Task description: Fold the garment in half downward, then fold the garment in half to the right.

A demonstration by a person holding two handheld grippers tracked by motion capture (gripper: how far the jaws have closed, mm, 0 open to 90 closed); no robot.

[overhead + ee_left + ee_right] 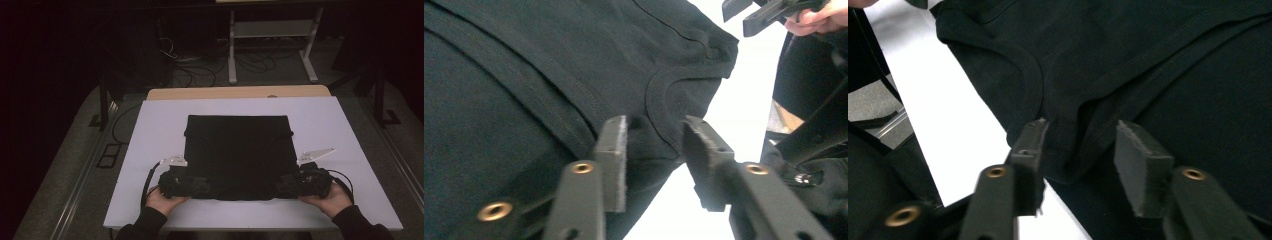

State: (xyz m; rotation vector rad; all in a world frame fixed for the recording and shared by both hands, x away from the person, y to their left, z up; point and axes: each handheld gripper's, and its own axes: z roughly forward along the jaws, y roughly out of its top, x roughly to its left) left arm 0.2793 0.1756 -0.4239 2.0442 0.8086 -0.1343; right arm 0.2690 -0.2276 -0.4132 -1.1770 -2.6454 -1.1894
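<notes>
The left gripper [651, 145] has its jaws spread, the shirt [237, 155] hem lying loose between them and gripped by neither. The right gripper [1080, 150] is parted the same way over its corner. The folded black shirt lies at the centre of the white board [150, 130]. The risk, as I judge it: a pad may snag the hem as a gripper draws away and drag the fold open. Both hands rest low at the bottom of the high view, grippers pointing inward along the near edge.

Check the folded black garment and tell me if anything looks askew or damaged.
Nothing stands out. The black garment lies folded flat and square on the white board, no tears visible. Left gripper and right gripper stand open at its near corners.
</notes>
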